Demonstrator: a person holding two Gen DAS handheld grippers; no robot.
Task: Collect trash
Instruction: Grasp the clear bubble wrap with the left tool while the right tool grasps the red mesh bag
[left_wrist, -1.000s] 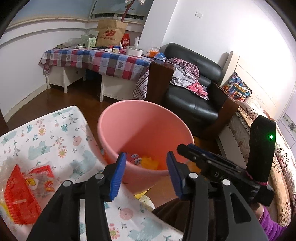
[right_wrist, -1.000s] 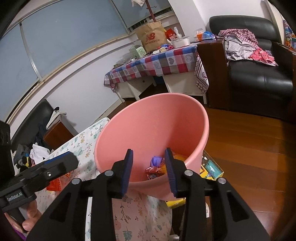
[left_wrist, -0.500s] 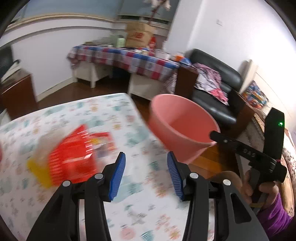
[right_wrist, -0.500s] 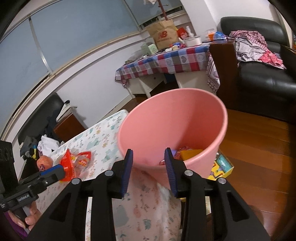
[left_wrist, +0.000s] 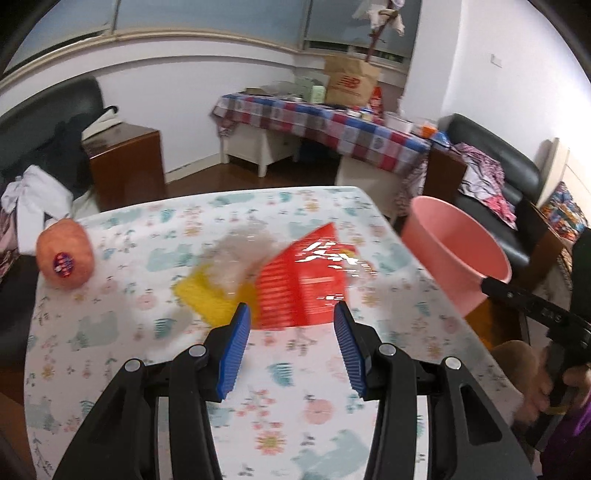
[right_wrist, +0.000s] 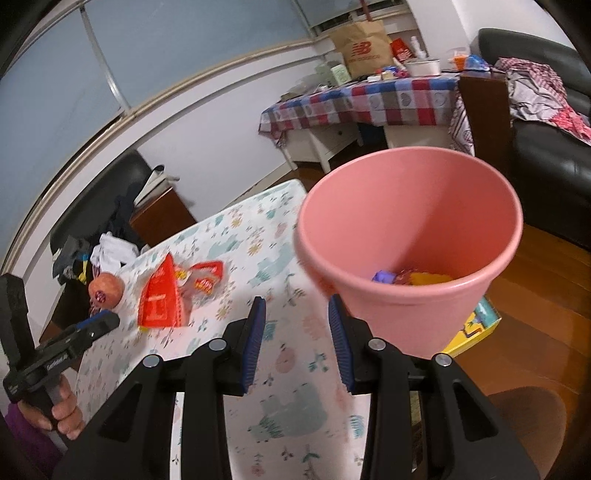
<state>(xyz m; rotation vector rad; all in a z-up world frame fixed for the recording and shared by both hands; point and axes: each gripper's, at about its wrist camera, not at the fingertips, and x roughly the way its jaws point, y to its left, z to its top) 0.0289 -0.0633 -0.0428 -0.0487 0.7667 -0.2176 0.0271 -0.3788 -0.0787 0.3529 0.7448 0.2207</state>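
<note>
Floral cloth on the table (left_wrist: 110, 325) now fills the left wrist view, where a second ago the pink bin (right_wrist: 410, 243) did: the left gripper (left_wrist: 291, 332) has swung from the bin to the red wrapper (left_wrist: 306, 280), which lies just beyond its spread, empty jaws with crumpled clear plastic (left_wrist: 236, 258) beside it, so another pickup looks due. Right gripper (right_wrist: 295, 339), jaws also spread and empty, hangs near the bin, which holds some wrappers; the far brown bag (right_wrist: 364, 44) shows an NB logo, wrapper print unreadable
</note>
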